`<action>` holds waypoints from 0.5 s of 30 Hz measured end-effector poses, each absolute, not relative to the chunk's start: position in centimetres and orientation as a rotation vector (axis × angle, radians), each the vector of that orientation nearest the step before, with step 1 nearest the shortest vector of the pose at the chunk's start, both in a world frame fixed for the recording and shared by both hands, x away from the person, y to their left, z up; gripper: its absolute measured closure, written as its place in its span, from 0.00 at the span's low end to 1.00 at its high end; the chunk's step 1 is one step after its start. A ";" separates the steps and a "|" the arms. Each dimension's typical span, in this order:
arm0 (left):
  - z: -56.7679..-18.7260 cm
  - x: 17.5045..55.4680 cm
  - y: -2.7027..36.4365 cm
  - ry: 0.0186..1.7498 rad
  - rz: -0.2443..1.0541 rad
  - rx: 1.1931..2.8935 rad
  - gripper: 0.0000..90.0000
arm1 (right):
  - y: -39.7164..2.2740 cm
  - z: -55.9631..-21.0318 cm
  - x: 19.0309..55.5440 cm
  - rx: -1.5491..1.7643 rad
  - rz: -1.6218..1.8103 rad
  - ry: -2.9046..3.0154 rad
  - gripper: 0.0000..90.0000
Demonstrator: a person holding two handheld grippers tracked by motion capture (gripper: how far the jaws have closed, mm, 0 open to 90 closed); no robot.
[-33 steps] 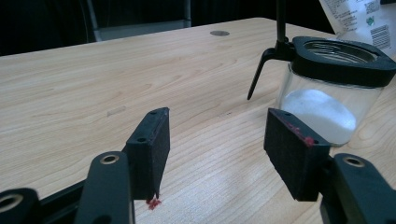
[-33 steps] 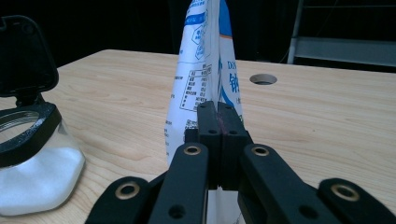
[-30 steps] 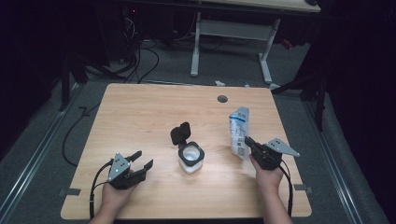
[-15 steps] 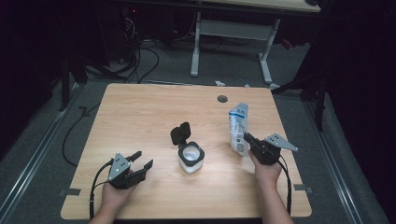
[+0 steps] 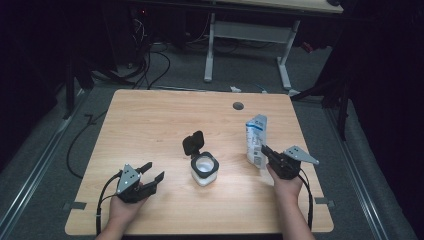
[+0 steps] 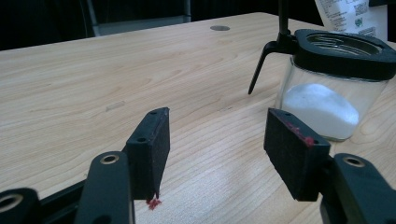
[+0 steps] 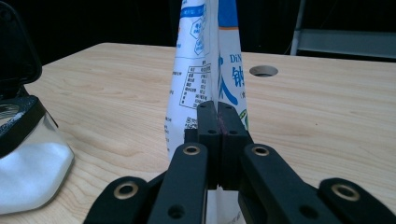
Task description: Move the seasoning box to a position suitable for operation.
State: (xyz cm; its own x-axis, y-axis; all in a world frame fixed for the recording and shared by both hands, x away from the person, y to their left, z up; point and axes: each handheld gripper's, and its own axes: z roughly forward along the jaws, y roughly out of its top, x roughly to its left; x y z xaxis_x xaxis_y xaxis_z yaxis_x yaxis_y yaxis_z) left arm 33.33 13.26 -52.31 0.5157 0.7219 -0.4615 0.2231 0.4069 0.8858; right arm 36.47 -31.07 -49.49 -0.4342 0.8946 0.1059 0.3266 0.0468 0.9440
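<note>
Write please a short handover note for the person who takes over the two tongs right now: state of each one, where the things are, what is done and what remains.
Left tongs: open, nothing between the jaws, resting low over the table near its front left, pointed toward the jar.
Right tongs: shut on the edge of the white and blue bag, which stands upright at the right side.
Glass jar: mid-table, black flip lid open, some white powder already inside.
Done: jar opened, bag gripped.
Left, probably: lift the bag and pour into the jar, perhaps steadying the jar with the left tongs, then close the lid.
</note>
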 end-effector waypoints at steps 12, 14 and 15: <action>-52.2 33.3 13.3 1.019 0.399 1.145 0.46 | -31.6 -49.9 35.6 1.231 1.383 1.809 0.99; -52.3 33.3 13.3 1.019 0.398 1.145 0.46 | -31.5 -49.9 35.4 1.232 1.382 1.812 0.99; -52.3 33.3 13.3 1.020 0.397 1.147 0.46 | -31.5 -49.9 35.4 1.229 1.380 1.814 0.99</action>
